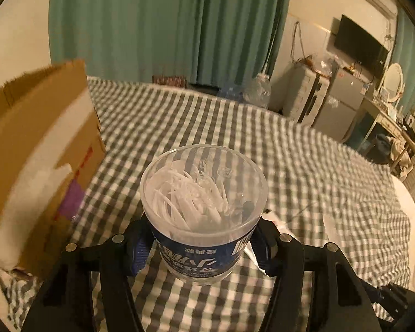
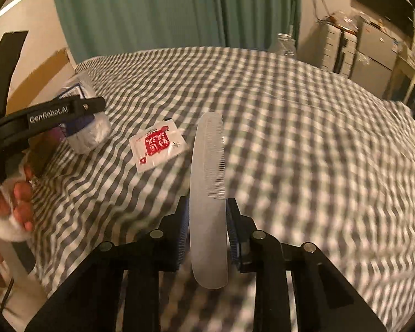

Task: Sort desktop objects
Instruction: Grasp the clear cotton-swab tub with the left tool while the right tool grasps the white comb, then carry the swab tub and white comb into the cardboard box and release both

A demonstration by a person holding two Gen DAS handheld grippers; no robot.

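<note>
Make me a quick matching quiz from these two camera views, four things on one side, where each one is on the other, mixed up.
Things:
1. clear plastic tub of white floss picks
2. white plastic comb
3. white sachet with red print
4. brown cardboard box

Places:
A. lying flat on the checked cloth
B. between the right gripper's fingers
C. at the cloth's left edge
D. between the left gripper's fingers

Pairs: 1-D, 2-B, 3-A, 4-C
</note>
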